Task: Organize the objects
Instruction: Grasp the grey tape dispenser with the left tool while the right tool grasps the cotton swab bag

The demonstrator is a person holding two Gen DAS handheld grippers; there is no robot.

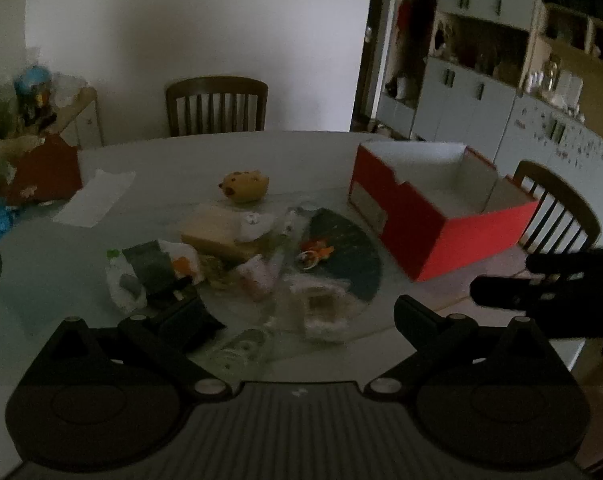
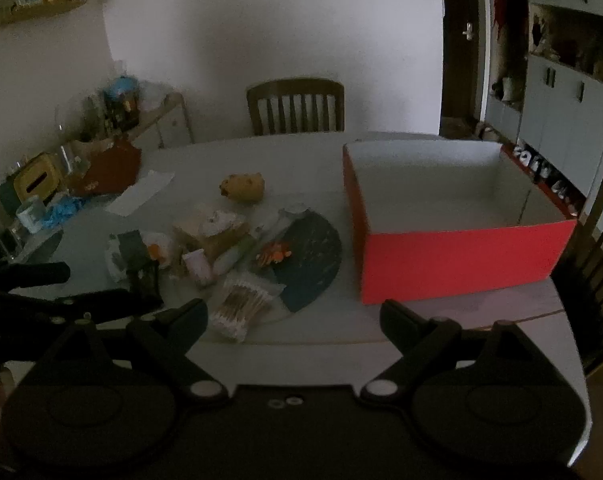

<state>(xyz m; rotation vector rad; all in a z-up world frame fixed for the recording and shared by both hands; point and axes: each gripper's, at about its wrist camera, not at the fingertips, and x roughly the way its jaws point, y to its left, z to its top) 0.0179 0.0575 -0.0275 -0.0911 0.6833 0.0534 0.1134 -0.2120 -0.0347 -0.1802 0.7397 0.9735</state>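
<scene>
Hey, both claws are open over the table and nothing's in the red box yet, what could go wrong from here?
1. The small things lie packed in a pile; closing a claw on one may drag or knock its neighbours.
2. The bag of cotton swabs looks soft and slippery, so it may slide out of the right claw.
3. The left claw and right claw are close together, so they may bump when reaching for the pile or the red box.

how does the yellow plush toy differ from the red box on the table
The yellow plush toy is small, rounded and soft-looking with dark spots; the red box is far bigger, straight-sided and plain red outside, white inside. The toy lies alone behind the pile of small items; the box stands open and empty to the right. Both rest on the table, untouched by either gripper.
</scene>
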